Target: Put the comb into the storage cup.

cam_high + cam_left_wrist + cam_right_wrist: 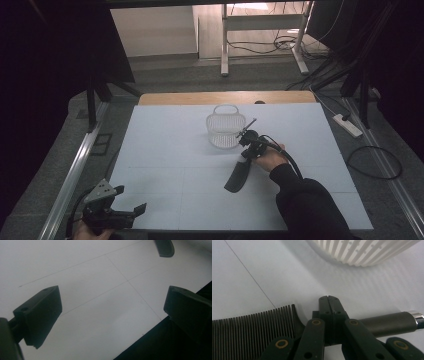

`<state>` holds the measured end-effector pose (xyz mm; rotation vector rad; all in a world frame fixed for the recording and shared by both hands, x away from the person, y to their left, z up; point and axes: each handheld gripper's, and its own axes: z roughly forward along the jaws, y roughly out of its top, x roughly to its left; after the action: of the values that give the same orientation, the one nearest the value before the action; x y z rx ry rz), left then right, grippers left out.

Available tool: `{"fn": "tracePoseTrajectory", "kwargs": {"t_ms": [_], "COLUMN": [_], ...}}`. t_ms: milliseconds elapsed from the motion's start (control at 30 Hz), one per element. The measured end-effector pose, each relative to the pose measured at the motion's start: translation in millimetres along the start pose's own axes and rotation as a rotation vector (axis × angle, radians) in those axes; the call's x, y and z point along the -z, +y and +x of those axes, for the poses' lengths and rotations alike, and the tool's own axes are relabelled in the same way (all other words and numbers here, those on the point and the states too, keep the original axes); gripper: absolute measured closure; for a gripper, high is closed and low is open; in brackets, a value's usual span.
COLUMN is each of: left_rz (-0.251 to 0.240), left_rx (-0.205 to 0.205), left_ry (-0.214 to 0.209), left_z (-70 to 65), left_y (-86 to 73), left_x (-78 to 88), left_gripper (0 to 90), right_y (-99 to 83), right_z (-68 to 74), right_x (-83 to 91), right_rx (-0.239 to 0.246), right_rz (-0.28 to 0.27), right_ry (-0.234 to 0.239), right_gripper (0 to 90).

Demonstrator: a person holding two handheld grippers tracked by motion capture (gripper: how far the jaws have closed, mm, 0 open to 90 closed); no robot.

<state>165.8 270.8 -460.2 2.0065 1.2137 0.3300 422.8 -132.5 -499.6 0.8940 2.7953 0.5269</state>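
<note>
A black tail comb (237, 178) lies slanted across the white table (165, 150). Its thin metal tail (248, 125) points toward a white slatted basket (224, 129). My right gripper (248, 138) sits over the comb's neck, in a hand in a dark sleeve. In the right gripper view its jaws (328, 299) are shut tip to tip. The comb's teeth (252, 332) run out to the left beneath them and its handle (387, 323) to the right. I cannot tell whether the jaws touch the comb. My left gripper (131, 199) rests open and empty at the table's near left corner.
The basket (364, 251) stands just beyond the right gripper's tips. In the left gripper view the open jaws (112, 292) frame bare table, with the comb's rounded end (165, 247) far ahead. A wooden strip (225, 97) edges the far side; cables and a power strip (347, 125) lie on the floor.
</note>
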Motion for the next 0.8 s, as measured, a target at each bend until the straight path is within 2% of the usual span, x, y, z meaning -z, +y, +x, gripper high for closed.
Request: {"fn": "tracePoseTrajectory", "kwargs": {"t_ms": [300, 800], "left_rz": [0.000, 0.001], "left_rx": [0.000, 0.003], "left_ry": [0.000, 0.002], "left_z": [-0.1, 0.0], "left_y": [0.0, 0.2], "left_x": [-0.1, -0.4], "left_gripper": [2.7, 2.7], "right_y": [-5.7, -23.4], "right_z": [1.6, -5.7], "right_x": [2.4, 11.4], "right_rx": [0.014, -0.019], "right_rz": [0.017, 0.041], "right_ry": [-0.005, 0.004], "right_gripper": [89.5, 89.5]}}
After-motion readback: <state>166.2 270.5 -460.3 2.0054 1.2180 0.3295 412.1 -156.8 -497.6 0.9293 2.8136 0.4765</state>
